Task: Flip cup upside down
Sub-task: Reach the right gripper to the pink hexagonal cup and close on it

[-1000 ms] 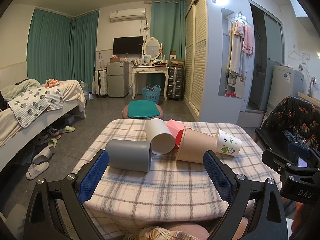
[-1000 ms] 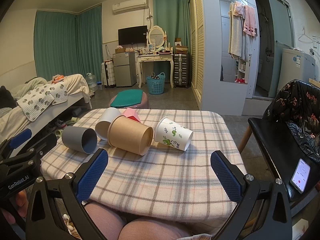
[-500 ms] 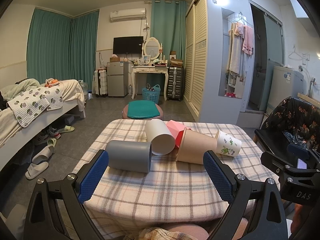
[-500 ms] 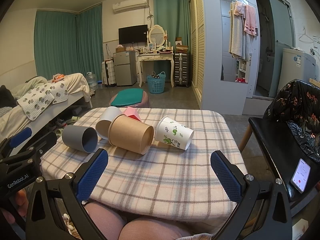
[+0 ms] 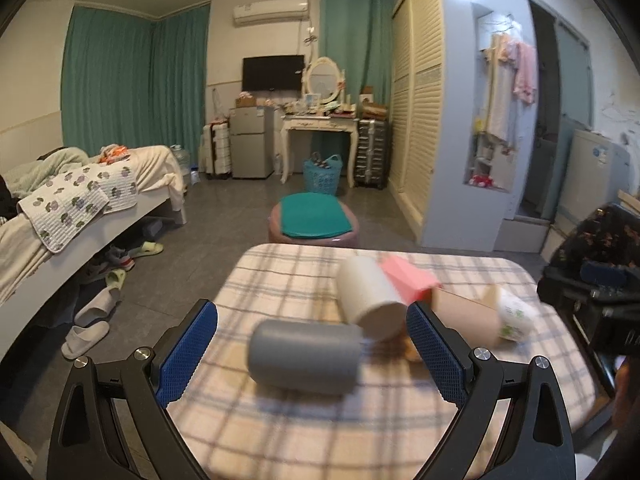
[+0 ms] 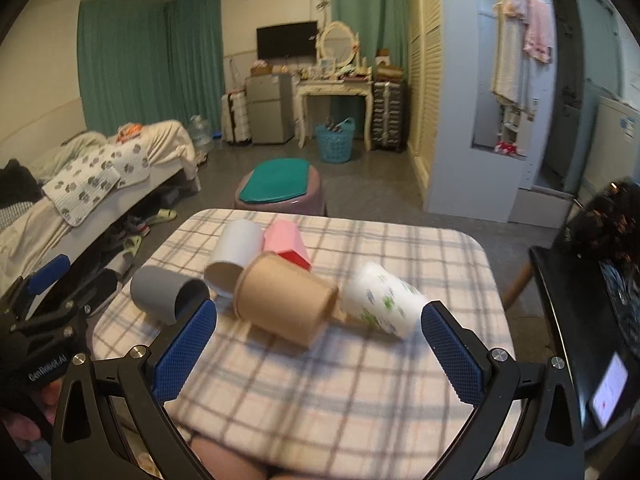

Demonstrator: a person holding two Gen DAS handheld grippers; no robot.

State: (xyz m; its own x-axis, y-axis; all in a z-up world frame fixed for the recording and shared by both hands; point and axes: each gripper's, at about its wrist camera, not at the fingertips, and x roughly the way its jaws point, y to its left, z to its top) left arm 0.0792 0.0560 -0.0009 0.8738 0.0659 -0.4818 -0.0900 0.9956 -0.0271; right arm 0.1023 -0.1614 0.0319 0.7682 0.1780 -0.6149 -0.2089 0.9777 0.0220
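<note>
Several cups lie on their sides on the plaid table [image 5: 320,432] [image 6: 400,400]: a grey cup [image 5: 305,356] [image 6: 166,297], a white cup [image 5: 370,300] [image 6: 234,252], a pink cup [image 5: 408,280] [image 6: 286,243], a brown paper cup [image 5: 466,314] [image 6: 286,302] and a white printed cup [image 5: 514,316] [image 6: 380,305]. My left gripper [image 5: 312,356] is open, its jaws on either side of the grey cup, apart from it. My right gripper [image 6: 318,350] is open and empty, just before the brown and printed cups.
A round stool with a green cushion [image 5: 314,222] stands beyond the table. A bed [image 5: 72,208] is at the left with slippers [image 5: 86,332] on the floor. A black chair [image 6: 592,300] with a phone [image 6: 610,394] is at the right.
Both grippers have moved forward and down toward the cups. The left one has shifted so the grey cup now lies between its jaws. The cups have not moved.
</note>
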